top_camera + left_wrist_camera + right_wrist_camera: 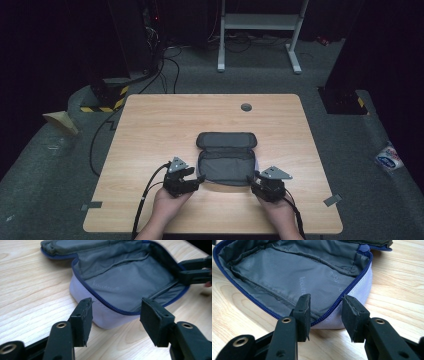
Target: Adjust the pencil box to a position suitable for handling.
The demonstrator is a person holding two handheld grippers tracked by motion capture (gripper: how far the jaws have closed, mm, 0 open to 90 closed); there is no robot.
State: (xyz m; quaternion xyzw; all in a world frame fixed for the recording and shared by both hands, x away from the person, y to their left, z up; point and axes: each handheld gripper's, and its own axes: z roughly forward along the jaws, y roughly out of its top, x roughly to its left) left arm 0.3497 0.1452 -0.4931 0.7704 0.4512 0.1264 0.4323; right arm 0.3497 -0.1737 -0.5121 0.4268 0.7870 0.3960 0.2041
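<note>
open pouch [226,165] lying flat near the front middle of the table [150,130], lid flipped back. left gripper [115,315] and right gripper [324,312] both parted, gripping nothing, poised at its near corners. looks soft, light, floppy; best pinched at the stiffer zip rim.

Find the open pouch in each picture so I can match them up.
High view: the open pouch lies at table centre, between the two grippers.
Left gripper view: it spans the upper middle, beyond the jaws.
Right gripper view: it fills the upper left.
Shared landmark: the blue zipper that edges the grey lining.
</note>
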